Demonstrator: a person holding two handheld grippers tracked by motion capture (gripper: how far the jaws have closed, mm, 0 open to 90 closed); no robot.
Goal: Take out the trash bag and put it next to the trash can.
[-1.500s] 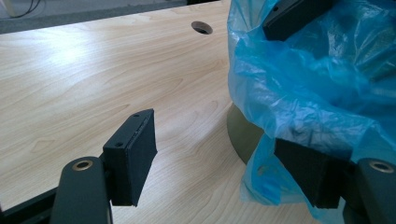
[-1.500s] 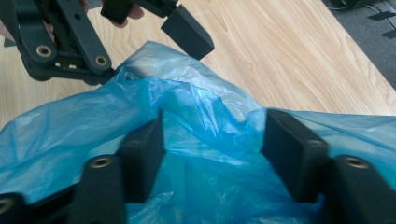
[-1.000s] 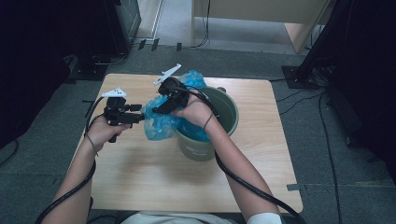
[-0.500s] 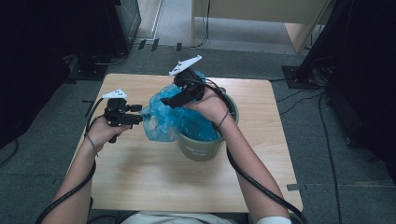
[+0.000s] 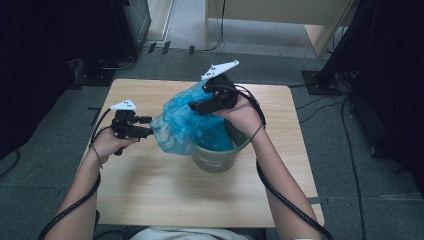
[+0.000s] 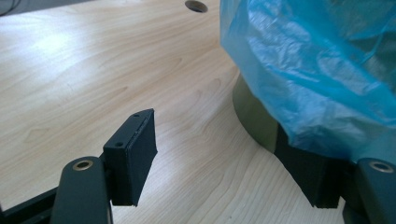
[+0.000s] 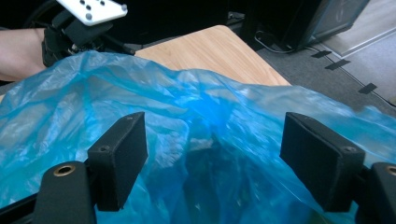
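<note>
A green bucket (image 5: 217, 161) stands mid-table with a crumpled blue plastic bag (image 5: 182, 127) in it; the bag spills over its left rim. My left gripper (image 5: 149, 131) sits at the bag's left edge, open. In the left gripper view the bag (image 6: 303, 70) drapes over one jaw, bare table shows between the pads (image 6: 130, 149), and the bucket wall (image 6: 254, 121) stands beyond. My right gripper (image 5: 196, 106) hovers over the bag's top, open. Its jaws have just been closing a little. In the right gripper view the bag (image 7: 210, 107) lies under and between the pads (image 7: 119, 158), untouched.
The wooden table (image 5: 150, 195) has free surface in front of and left of the bucket. A cable hole (image 6: 196, 5) is in the tabletop. Dark cabinets (image 5: 125, 25) and floor cables (image 5: 350, 115) surround the table. The left gripper's white plate (image 7: 91, 9) shows beyond the bag.
My right hand has moved up and to the right, from the bag's left part to above the bucket's far rim. The bag's top now stands higher. The left gripper has stayed put.
</note>
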